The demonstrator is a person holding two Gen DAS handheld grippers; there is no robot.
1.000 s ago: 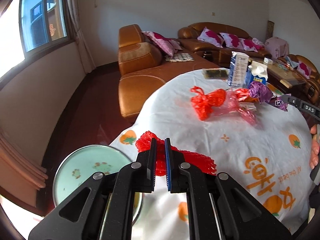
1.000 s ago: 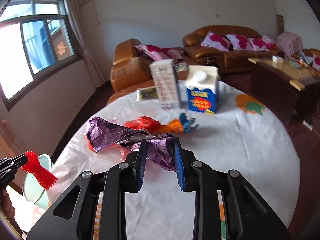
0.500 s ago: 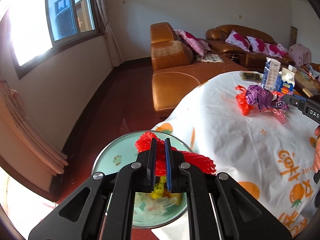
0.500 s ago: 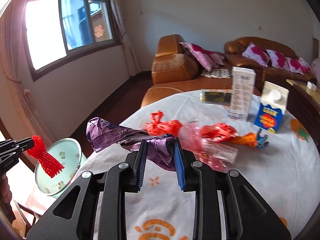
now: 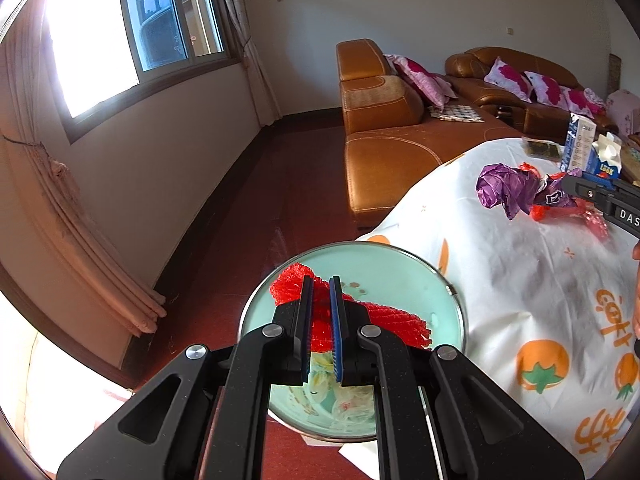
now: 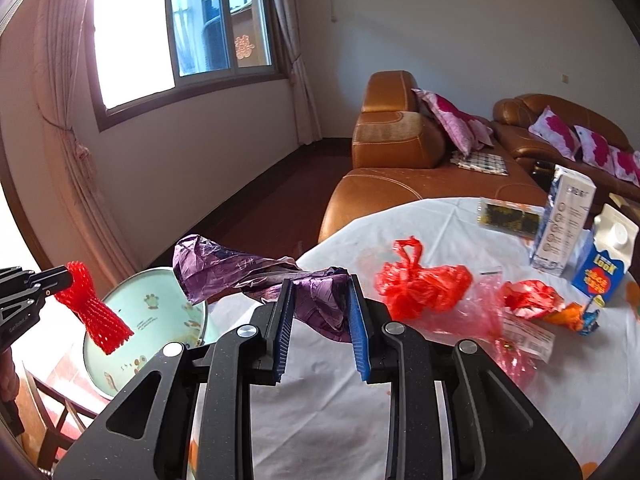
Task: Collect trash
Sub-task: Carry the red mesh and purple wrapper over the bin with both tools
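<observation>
Since a second ago you have swung both hands off the table: the bin that sat at the lower left edge of the left wrist view now lies squarely under your left gripper (image 5: 321,322).

From the left wrist, its fingers are pressed nearly together, pinching the red foam fruit net (image 5: 372,318) above the open mint-green trash bin (image 5: 400,276), which already holds some pale scraps. You hold it there, I judge, so that a release drops it straight in. The bin stands on the floor just beside the table's white orange-print cloth (image 5: 520,288), so nothing blocks the drop. At the right edge your right gripper arrives with its purple load.

From the right wrist, the right gripper (image 6: 320,322) has its fingers part-way closed, clamping a crumpled purple plastic bag (image 6: 240,270) whose free end hangs out toward the bin (image 6: 160,316). The left gripper and its net occupy the space over the bin, so the bag probably has to wait its turn. Behind on the table remain a red plastic bag (image 6: 420,284), a pink wrapper (image 6: 480,316), a tall white carton (image 6: 564,220), a blue milk carton (image 6: 604,264) and a dark packet (image 6: 510,216).
</observation>
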